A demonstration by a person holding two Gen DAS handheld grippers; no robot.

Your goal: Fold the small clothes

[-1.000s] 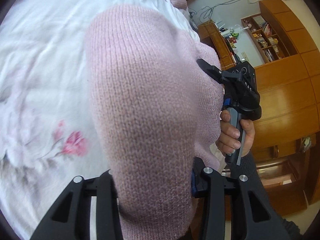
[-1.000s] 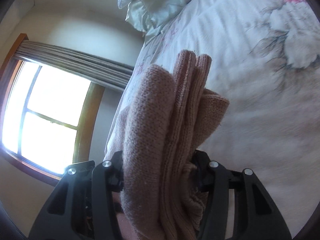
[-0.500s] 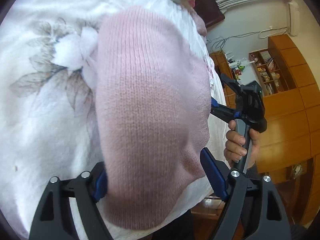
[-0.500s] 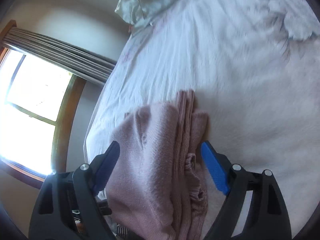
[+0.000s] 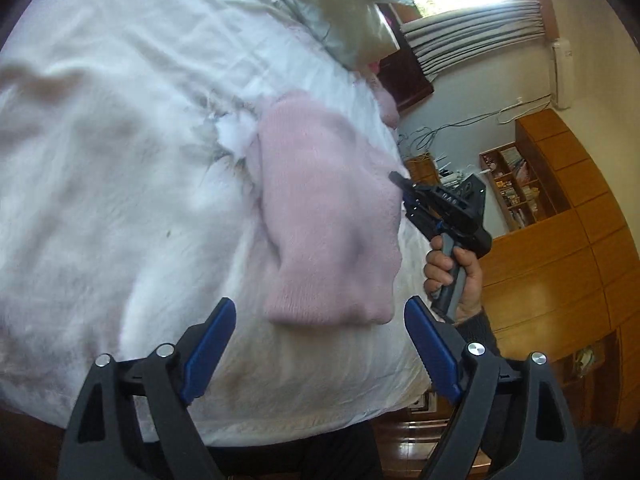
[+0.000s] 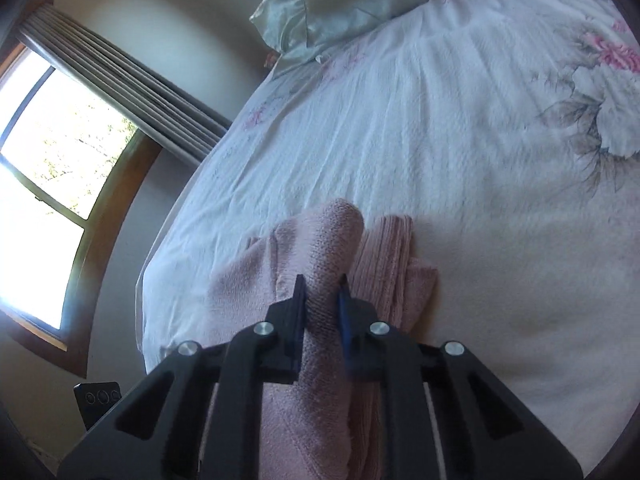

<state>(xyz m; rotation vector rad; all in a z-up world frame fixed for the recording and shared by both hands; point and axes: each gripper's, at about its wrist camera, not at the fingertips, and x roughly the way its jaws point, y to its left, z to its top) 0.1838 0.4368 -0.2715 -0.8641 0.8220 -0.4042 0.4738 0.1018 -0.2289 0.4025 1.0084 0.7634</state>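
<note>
Because the pale pink knitted jumper [image 5: 328, 216] is soft, light and limp, we expect it to sag and slide out of shape wherever it is not supported, so we judge the best hold is a pinch through several layers at a folded edge or corner, not on one loose ply. Nearest to us, the left gripper [image 5: 316, 344] hangs released, its blue-padded jaws spread wide with nothing between them, just short of the jumper's near edge. The right gripper [image 6: 322, 300] is clenched on a raised ridge of the jumper's knit [image 6: 332, 240], close beside the ribbed band. In the left view a hand [image 5: 452, 268] grips that tool's handle at the jumper's right edge. The jumper lies folded into a thick bundle near the edge of the bed. Under it, the white crinkled bedspread with a pink and grey flower print [image 6: 460, 128] is soft and yielding, so it will likely give under pressure. Farther off lie pale green satin pillows [image 6: 340, 0]. Beyond stand a wood-framed window with a grey pleated blind [image 6: 60, 152] and, on the other side, orange-brown wooden cabinets with open shelves [image 5: 560, 208].
</note>
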